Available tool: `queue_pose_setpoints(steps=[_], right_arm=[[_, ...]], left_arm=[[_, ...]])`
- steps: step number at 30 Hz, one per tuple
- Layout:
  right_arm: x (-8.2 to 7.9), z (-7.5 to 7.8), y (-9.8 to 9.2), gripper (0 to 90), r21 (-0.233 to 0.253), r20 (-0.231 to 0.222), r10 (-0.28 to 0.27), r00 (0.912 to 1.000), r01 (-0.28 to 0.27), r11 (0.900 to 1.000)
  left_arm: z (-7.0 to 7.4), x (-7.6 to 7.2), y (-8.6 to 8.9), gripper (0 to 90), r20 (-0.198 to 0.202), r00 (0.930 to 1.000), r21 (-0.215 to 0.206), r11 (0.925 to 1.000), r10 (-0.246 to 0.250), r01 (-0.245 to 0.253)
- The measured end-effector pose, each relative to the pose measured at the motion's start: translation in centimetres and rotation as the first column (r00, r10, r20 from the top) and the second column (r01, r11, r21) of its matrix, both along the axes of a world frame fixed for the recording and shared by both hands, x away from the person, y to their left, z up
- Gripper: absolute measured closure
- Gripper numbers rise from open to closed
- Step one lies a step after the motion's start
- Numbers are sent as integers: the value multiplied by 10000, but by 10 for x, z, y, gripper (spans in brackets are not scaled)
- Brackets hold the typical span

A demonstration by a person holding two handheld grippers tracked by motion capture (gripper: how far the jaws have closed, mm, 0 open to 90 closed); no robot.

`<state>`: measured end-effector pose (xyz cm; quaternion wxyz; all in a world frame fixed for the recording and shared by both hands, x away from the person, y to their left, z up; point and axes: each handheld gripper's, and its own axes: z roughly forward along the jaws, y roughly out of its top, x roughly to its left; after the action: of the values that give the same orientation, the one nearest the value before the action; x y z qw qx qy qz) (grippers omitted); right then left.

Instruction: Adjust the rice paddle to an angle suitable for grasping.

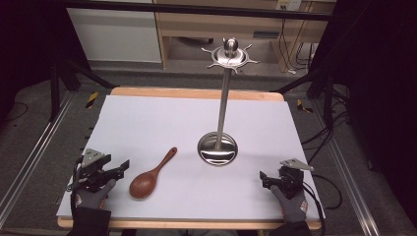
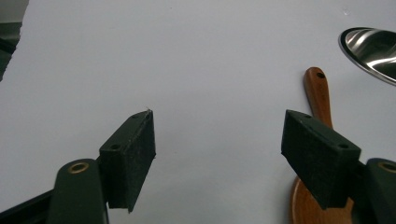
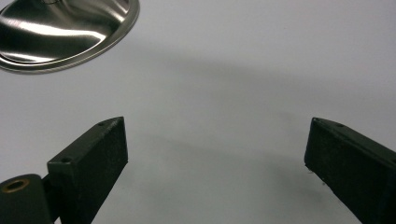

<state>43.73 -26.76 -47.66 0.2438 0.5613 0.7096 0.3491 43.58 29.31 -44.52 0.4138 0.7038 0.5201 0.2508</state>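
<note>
A brown wooden spoon (image 1: 150,176) lies on the white table sheet (image 1: 157,123), bowl toward the front, handle pointing back right. A steel utensil stand (image 1: 222,98) rises from a round base (image 1: 217,149) at the centre, with a hooked crown (image 1: 230,55) on top. My left gripper (image 1: 118,169) rests open at the front left, just left of the spoon; in the left gripper view the spoon (image 2: 318,98) runs behind the right jaw of the left gripper (image 2: 217,144). My right gripper (image 1: 264,178) stands open at the front right, nothing between its jaws. The right gripper (image 3: 217,154) faces bare sheet, the base (image 3: 65,32) beyond.
The sheet covers a wooden table whose edge (image 1: 196,93) shows at the back. Metal rails (image 1: 34,157) run along both sides on the floor. Wooden furniture (image 1: 216,24) and cables stand behind the table.
</note>
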Motion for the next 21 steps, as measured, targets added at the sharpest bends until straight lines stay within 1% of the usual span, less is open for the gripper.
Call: queue_pose_setpoints(steps=[1, 3, 4, 8, 9, 12, 13, 15, 17, 20, 21], right_arm=[[0, 0, 0, 64, -109, -27, -49, 10000, 49, 9999], [0, 0, 0, 65, -110, -54, -35, 10000, 35, 9999], [0, 0, 0, 73, -254, -61, -51, 10000, 50, 9997], [0, 1, -2, 92, -405, -35, -249, 9997, 247, 9989], [0, 1, -2, 97, -456, -57, -260, 9996, 257, 9986], [0, 1, -2, 113, -487, -124, -240, 9996, 234, 9985], [0, 1, -2, 114, -588, -143, -237, 9996, 228, 9980], [0, 1, -3, 114, -615, -164, -241, 9996, 230, 9978], [-1, 3, -4, 114, -583, -106, -351, 9993, 344, 9977], [-2, 4, -5, 115, -623, -36, -338, 9994, 335, 9975], [-2, 4, -5, 117, -673, -25, -260, 9997, 258, 9974]], left_arm=[[2, -1, -2, 257, 8, 10000, 34, 10000, -82, 82], [3, -1, -4, 259, 18, 9999, 66, 9999, -115, 115], [4, -2, -6, 260, 23, 9998, 130, 9997, -204, 204], [7, -3, -9, 261, 29, 9995, 165, 9994, -313, 312], [9, -4, -12, 261, 46, 9991, 190, 9990, -415, 414], [11, -4, -15, 261, 70, 9987, 205, 9985, -501, 500], [12, -4, -16, 261, 51, 9984, 261, 9981, -566, 564], [14, -4, -18, 261, 46, 9979, 312, 9975, -642, 640], [16, -5, -20, 259, 9, 9976, 403, 9968, -696, 695], [19, -5, -22, 262, 7, 9970, 404, 9962, -779, 778], [20, -5, -24, 263, -5, 9961, 404, 9953, -879, 878]])
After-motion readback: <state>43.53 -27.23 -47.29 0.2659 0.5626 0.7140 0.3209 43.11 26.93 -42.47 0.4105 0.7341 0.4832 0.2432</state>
